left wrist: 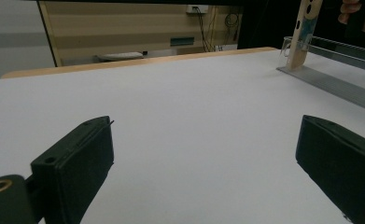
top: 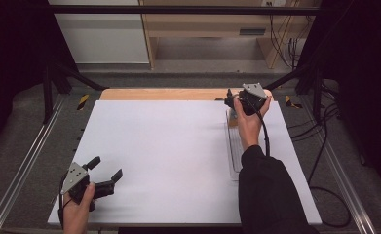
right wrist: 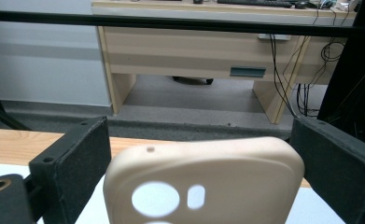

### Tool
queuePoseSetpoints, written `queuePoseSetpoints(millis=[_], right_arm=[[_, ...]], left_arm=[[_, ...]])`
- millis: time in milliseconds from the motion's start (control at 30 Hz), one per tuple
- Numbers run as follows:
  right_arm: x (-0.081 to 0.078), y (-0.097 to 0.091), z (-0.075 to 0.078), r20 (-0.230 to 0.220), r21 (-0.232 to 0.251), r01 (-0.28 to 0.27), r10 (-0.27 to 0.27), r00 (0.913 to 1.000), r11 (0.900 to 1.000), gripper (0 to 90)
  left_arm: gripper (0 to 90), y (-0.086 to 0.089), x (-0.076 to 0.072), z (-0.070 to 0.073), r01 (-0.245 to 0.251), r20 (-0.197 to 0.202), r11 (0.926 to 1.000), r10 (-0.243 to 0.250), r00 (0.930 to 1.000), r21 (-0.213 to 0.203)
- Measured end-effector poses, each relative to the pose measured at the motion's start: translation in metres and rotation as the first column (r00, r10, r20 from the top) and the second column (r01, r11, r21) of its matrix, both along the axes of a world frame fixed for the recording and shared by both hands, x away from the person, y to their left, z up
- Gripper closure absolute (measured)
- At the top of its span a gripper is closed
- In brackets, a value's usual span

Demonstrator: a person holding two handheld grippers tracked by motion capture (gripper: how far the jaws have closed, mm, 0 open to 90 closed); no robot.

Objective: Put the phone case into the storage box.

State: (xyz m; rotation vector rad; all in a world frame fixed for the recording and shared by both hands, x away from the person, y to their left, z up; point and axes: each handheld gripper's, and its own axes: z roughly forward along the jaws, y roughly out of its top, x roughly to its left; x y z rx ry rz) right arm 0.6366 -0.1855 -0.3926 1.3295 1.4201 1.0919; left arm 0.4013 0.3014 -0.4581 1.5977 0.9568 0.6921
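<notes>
A beige phone case (right wrist: pixel 203 182) with camera cut-outs stands upright between the jaws of my right gripper (right wrist: pixel 201 135). The jaws stand wide on either side of it, close to its edges, and the gripper is open. In the high view that right gripper (top: pixel 229 103) is held at the table's far right, over the far end of a clear rack (top: pixel 234 151). My left gripper (top: pixel 107 167) rests at the near left corner, open, with nothing between its jaws. In the left gripper view (left wrist: pixel 203 154) the phone case (left wrist: pixel 304 35) stands in the rack (left wrist: pixel 329 84).
A white board (top: pixel 168 156) covers the table, with a wooden strip (top: pixel 159 94) along its far edge. A desk (right wrist: pixel 194 51) and hanging cables (top: pixel 283 39) lie beyond. Black frame bars (top: pixel 178 9) cross overhead, and rails run along both sides.
</notes>
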Motion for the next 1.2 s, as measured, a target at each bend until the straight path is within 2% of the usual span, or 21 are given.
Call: queuePoseSetpoints(millis=[200,400,633,967,1200], right_arm=[[0.006,-0.002,-0.006,0.004,0.022,0.01,-0.011,0.9999,0.9997,6.9],[0.004,0.002,-0.004,0.031,0.012,0.017,-0.017,0.9994,0.9998,7.0],[0.004,-0.004,-0.004,0.004,0.01,0.033,-0.033,0.9995,0.9994,6.5],[0.002,-0.012,0.0,0.014,0.023,0.03,-0.03,0.9995,0.9993,6.9],[0.01,-0.007,-0.012,-0.017,0.011,0.018,-0.018,0.9997,0.9998,6.5]], left_arm=[[3.9,0.0,0.001,-0.001,0.003,-0.004,1.0,-0.003,1.0,0.0],[3.9,0.0,0.001,-0.001,0.001,-0.007,1.0,-0.001,1.0,-0.002],[3.8,0.0,0.001,-0.001,0.003,-0.005,1.0,-0.003,1.0,-0.002],[3.9,-0.001,0.0,-0.001,0.003,-0.006,1.0,-0.003,1.0,-0.001],[3.9,-0.001,0.0,-0.001,0.003,-0.007,1.0,-0.003,1.0,-0.001]])
